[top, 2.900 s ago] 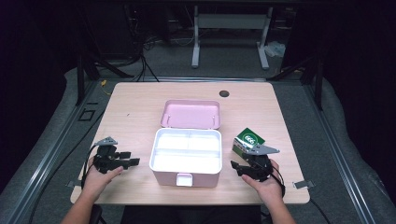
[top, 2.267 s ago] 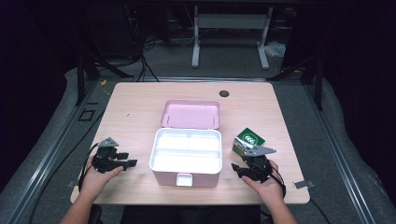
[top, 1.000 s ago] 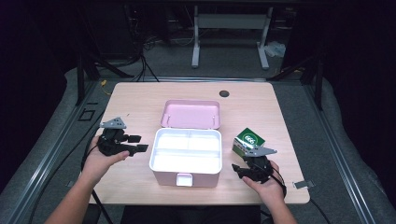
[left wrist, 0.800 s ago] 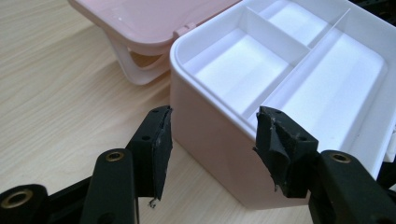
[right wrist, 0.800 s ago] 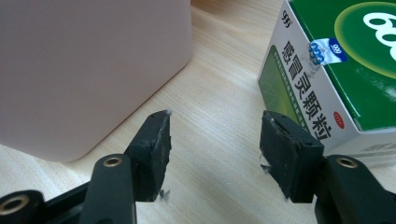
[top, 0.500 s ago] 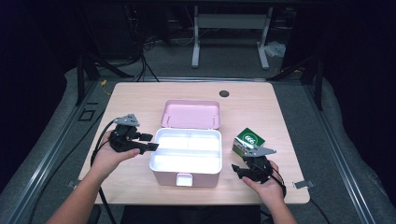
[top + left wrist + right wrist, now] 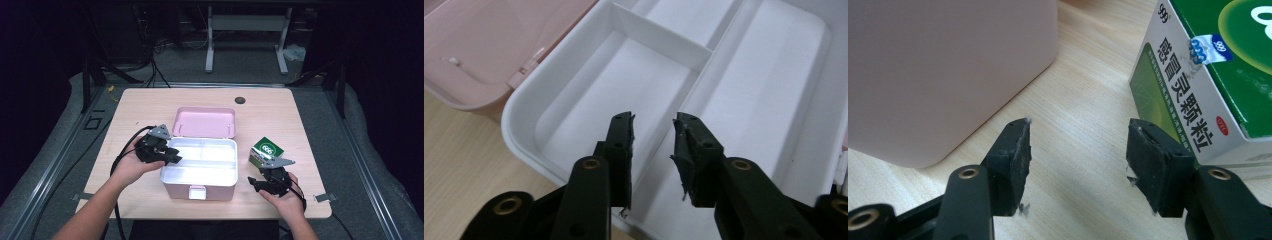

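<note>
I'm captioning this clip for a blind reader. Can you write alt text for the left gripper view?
Two black jaws of the left gripper hang slightly apart, with nothing between them, over the open box's white tray, above its divider wall. The pink lid lies open at upper left on the wooden table.

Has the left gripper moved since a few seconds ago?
Yes. The left gripper went from the table's near-left edge up to the open pink plastic box's left rim; its jaws, just closing, hold nothing.
</note>
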A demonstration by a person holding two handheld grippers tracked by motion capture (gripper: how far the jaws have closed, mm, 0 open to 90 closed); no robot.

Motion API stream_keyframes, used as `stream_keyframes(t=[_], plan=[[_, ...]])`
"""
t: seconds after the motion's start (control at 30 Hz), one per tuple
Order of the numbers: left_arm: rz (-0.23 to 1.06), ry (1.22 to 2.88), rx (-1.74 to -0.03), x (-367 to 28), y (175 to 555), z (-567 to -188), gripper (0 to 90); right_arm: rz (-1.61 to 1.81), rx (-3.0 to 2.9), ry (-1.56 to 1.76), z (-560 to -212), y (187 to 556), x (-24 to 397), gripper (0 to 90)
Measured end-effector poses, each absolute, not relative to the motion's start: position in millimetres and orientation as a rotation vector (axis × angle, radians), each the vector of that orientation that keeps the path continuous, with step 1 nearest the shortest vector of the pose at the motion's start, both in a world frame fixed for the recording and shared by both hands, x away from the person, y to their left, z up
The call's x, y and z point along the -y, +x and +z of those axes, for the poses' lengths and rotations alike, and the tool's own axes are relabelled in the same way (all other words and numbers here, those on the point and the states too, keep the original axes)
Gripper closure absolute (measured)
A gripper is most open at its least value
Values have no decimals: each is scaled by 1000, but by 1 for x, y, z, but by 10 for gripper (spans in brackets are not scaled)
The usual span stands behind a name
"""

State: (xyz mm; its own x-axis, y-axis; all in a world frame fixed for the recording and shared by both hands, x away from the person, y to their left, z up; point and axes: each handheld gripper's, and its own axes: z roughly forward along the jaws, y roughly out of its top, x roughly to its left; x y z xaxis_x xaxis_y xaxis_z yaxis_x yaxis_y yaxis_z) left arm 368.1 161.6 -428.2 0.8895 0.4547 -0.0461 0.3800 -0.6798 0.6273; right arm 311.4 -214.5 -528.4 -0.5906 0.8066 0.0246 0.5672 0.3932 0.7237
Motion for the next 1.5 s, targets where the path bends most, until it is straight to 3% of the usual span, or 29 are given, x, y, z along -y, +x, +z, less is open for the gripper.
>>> stream_keyframes(t=[0.7, 1.27, 1.5], plan=[[178, 2689, -299, -109, 375, -420, 809, 1027, -2342, 1189, -529, 312, 215, 426], [169, 2888, -123, -72, 382, -422, 817, 1012, -2343, 1192, -530, 312, 213, 429], [104, 2913, -78, -71, 387, -421, 852, 1013, -2344, 1192, -530, 312, 213, 430]])
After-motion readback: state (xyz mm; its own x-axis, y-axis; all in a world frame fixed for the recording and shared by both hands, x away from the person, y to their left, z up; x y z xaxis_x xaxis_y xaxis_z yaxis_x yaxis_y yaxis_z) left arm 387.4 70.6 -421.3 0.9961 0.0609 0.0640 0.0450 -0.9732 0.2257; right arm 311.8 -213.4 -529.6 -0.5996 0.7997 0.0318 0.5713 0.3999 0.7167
